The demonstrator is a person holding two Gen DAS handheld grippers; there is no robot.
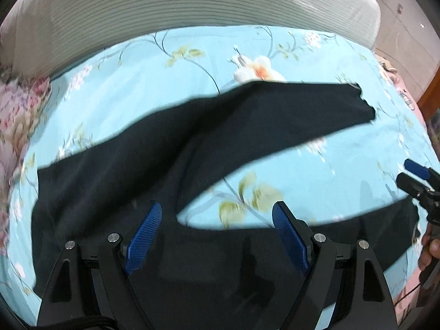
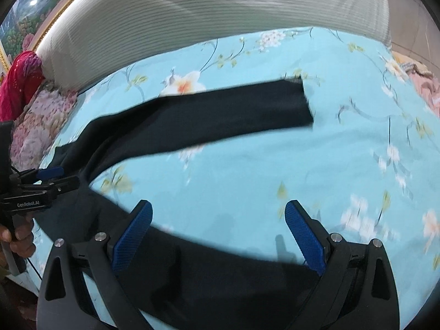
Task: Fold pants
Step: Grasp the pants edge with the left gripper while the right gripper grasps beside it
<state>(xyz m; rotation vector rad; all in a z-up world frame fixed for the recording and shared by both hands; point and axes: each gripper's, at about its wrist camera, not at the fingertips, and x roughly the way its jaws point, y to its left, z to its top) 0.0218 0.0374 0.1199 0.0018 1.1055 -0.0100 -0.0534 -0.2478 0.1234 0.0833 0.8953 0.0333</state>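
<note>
I hold my left gripper (image 1: 217, 231) spread wide with nothing between its blue pads, hovering over the seat of the pants (image 1: 115, 165), just short of the crotch where the two legs part. I judge that is deliberate: the fork is the natural pivot for laying one leg over the other, so I want a hold ready there. My right gripper (image 2: 217, 231) is likewise gaping and empty, poised over the near leg (image 2: 192, 269), which runs along the near edge of the bed toward the cuff side. From the left wrist view I see that gripper (image 1: 415, 176) out past the near leg's end, which suggests I mean to lift that leg by its far end.

The pants lie flat and opened in a V on the light blue flowered sheet (image 2: 247, 170). Beyond the crotch the far leg (image 2: 220, 115) stretches out to its cuff, touching nothing but the sheet. Bare sheet lies between the legs, so nothing blocks the fold.

Further from the pants, a pink flowered cushion (image 2: 38, 121) sits beyond the waistband end, with a red cloth (image 2: 19, 82) behind it. Farthest back, the ribbed white headboard (image 2: 220, 16) bounds the bed, well clear of the far leg.
</note>
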